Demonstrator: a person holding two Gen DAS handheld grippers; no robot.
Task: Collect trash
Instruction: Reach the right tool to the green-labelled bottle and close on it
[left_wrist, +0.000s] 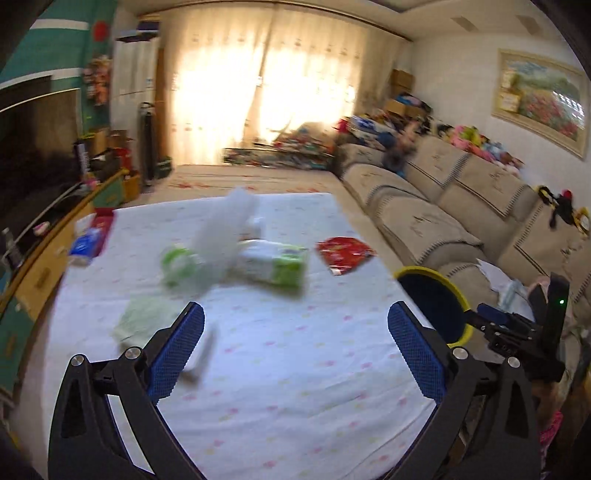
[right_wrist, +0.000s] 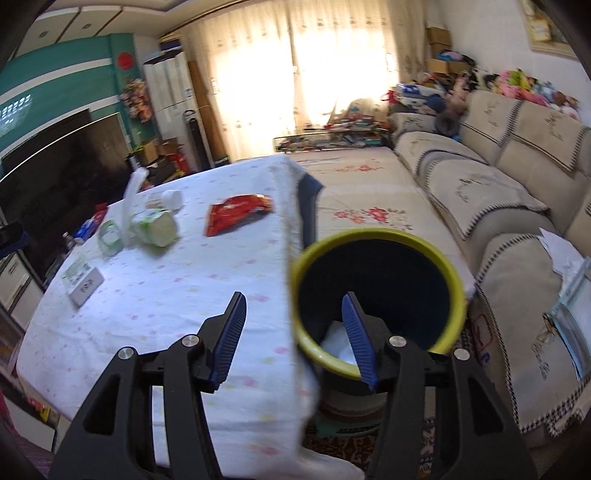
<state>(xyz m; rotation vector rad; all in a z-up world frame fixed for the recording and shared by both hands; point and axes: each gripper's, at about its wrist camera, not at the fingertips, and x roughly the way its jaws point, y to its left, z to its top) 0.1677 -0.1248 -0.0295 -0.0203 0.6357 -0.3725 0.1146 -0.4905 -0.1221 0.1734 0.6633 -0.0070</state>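
On the white flowered tablecloth (left_wrist: 295, 387) lie a red snack wrapper (left_wrist: 345, 254), a green-and-white tissue pack (left_wrist: 273, 266), a crumpled clear plastic bag (left_wrist: 225, 229), a green ring (left_wrist: 177, 264), a pale green paper (left_wrist: 144, 321) and a small white box (left_wrist: 201, 350). My left gripper (left_wrist: 295, 317) hangs over the cloth, open wide and empty. A yellow-rimmed dark bin (right_wrist: 369, 232) stands at the table's right edge with white trash (right_wrist: 336, 343) inside. My right gripper (right_wrist: 295, 301) is open and empty, one finger over the bin, the other over the cloth (right_wrist: 166, 314).
A beige sofa (right_wrist: 480, 177) runs along the right, close behind the bin. A blue pack (left_wrist: 86, 245) and a red box (left_wrist: 103, 221) sit at the table's far left edge. A TV cabinet (left_wrist: 44, 273) lines the left side. The red wrapper (right_wrist: 236, 214) also shows in the right wrist view.
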